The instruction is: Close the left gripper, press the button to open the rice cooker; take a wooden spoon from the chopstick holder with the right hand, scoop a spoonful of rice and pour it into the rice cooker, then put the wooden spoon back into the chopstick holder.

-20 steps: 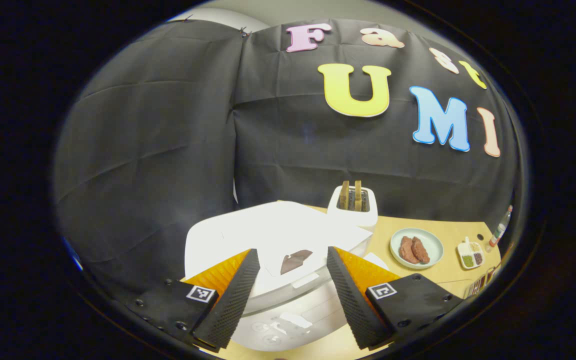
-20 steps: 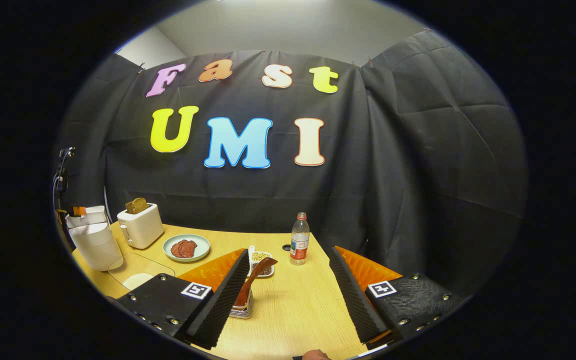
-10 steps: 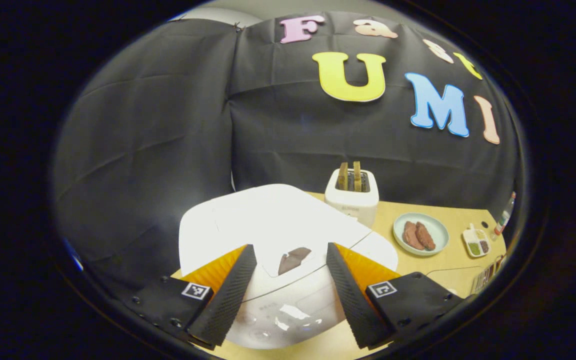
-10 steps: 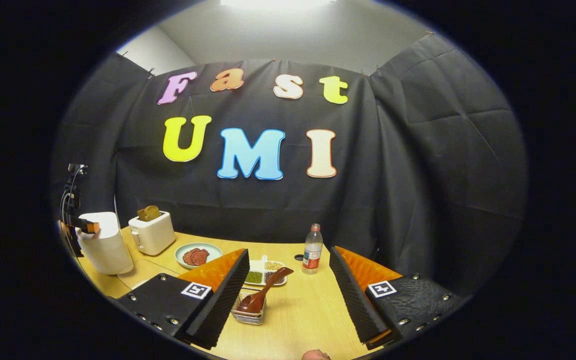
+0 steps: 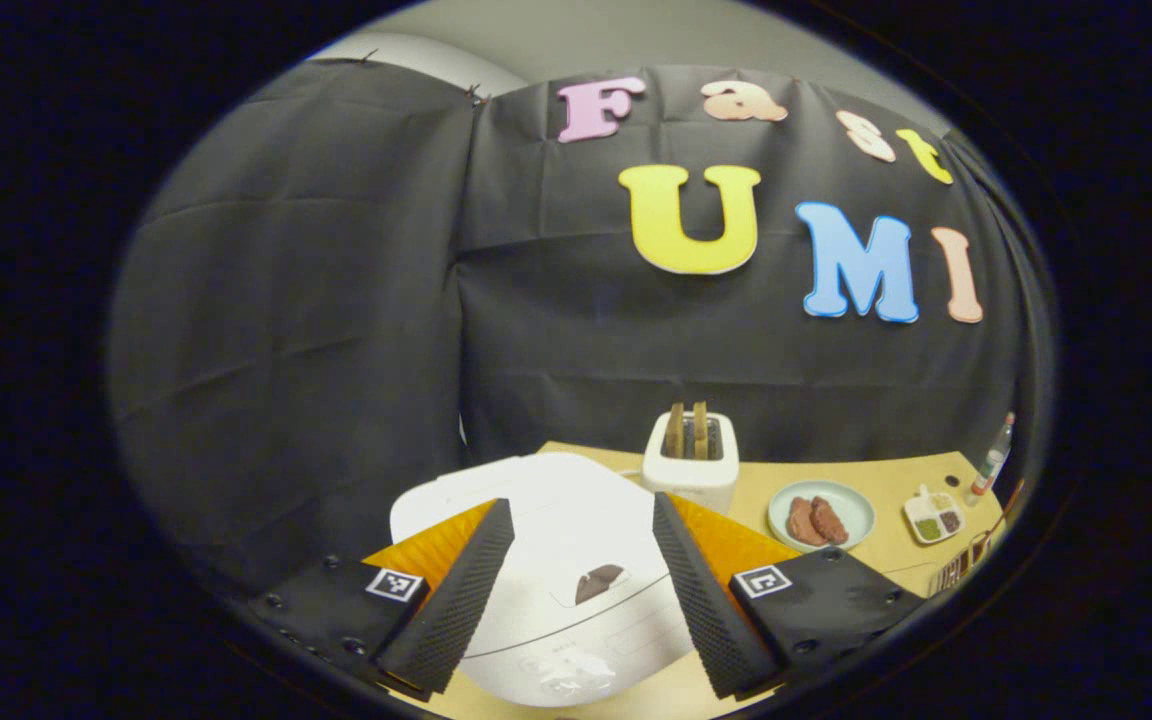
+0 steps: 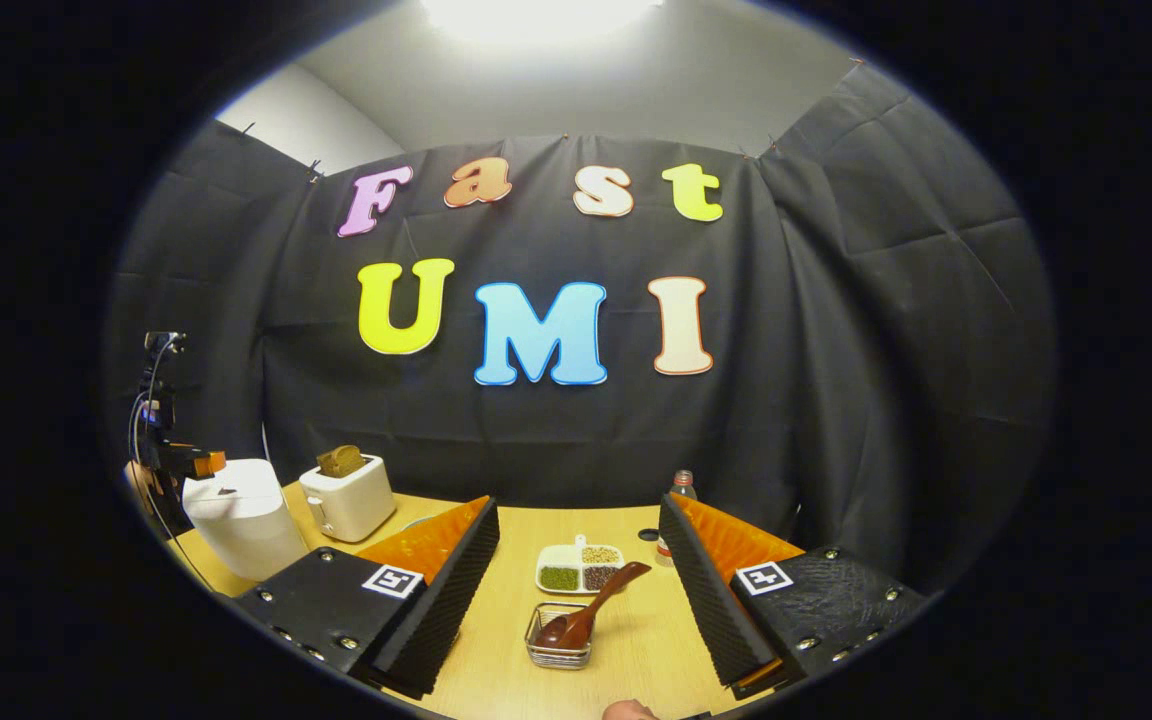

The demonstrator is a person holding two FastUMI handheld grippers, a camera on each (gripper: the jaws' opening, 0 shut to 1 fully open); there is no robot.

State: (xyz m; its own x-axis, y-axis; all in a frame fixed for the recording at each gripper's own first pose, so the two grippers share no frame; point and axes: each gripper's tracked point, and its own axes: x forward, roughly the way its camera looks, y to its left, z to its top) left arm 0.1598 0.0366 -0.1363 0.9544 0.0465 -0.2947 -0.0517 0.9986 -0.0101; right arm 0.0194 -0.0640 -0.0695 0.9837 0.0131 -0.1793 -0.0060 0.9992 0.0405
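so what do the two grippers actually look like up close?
Both match: the left gripper and right gripper each have two wedge-shaped fingers with a dimpled, textured inner face and orange ribbed backing, on black bolted mounts. Each mount carries a small square black-and-white tag.

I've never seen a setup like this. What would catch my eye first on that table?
Probably the big white rice cooker, lid closed, right in front of the open left hand-held gripper. Behind it stands a toaster holding two slices. Ahead of the open right hand-held gripper, a wooden spoon leans in a small wire holder.
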